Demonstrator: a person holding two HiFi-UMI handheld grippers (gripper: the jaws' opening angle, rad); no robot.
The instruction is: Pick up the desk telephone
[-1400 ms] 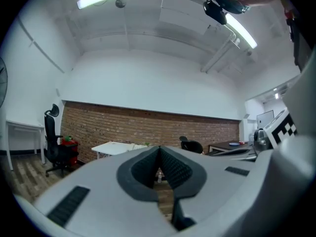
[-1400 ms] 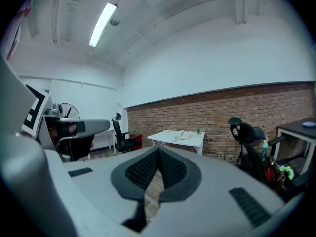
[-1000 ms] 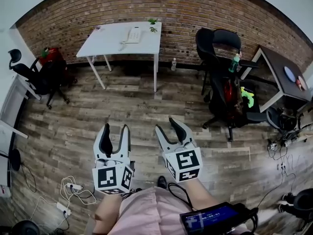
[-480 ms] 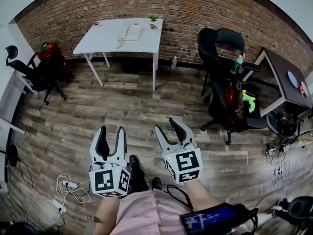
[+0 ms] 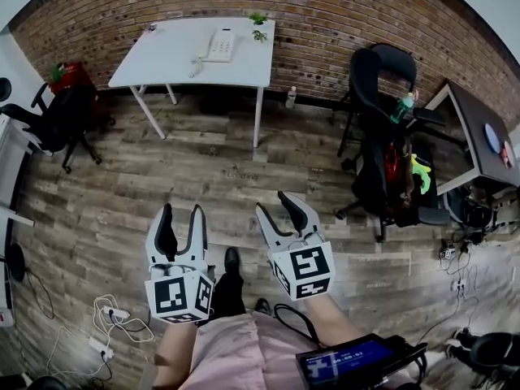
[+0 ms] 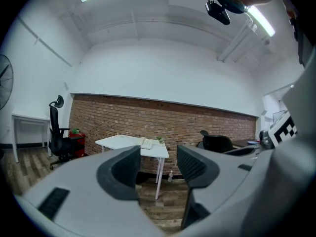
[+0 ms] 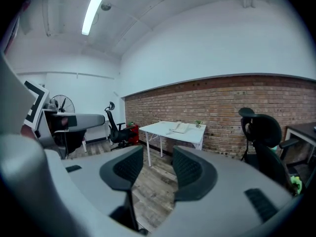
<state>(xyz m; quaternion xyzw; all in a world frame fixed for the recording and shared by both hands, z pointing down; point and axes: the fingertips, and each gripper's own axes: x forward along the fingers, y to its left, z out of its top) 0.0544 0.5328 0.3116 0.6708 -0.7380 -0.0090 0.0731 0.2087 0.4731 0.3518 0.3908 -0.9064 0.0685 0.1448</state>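
The desk telephone (image 5: 219, 45) is set on the white table (image 5: 154, 59) by the brick wall (image 5: 341, 15), well apart from both grippers. The left gripper (image 5: 182, 211) and right gripper (image 5: 275, 204) are held partly open, empty.

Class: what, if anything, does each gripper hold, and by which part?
Nothing. The left gripper and right gripper are both open and empty; the phone lies untouched on the table.
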